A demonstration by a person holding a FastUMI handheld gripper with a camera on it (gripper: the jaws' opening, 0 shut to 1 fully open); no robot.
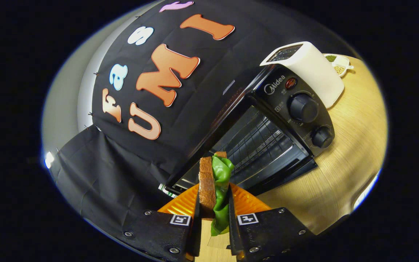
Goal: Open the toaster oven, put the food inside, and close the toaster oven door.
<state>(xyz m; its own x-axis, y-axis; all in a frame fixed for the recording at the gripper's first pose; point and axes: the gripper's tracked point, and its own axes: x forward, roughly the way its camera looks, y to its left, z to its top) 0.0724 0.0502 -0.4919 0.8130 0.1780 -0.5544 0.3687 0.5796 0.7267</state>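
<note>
My gripper [214,207] is shut on a sandwich [213,185], a brown bread slice with green lettuce, held upright on edge between both fingers. Just ahead of it stands the black toaster oven [267,120] with its door [286,173] folded down open. The wire rack [256,143] inside shows through the opening. Two round knobs [303,108] sit on the oven's control panel. The view is tilted, so the oven leans across it. An orange plate [247,202] lies under the sandwich, behind my fingers.
A white pop-up toaster [311,69] stands right beside the oven's control panel. Beyond it sits a small white dish [338,65] with green and beige grains. The wooden table [351,153] spreads out past the oven's open door.
</note>
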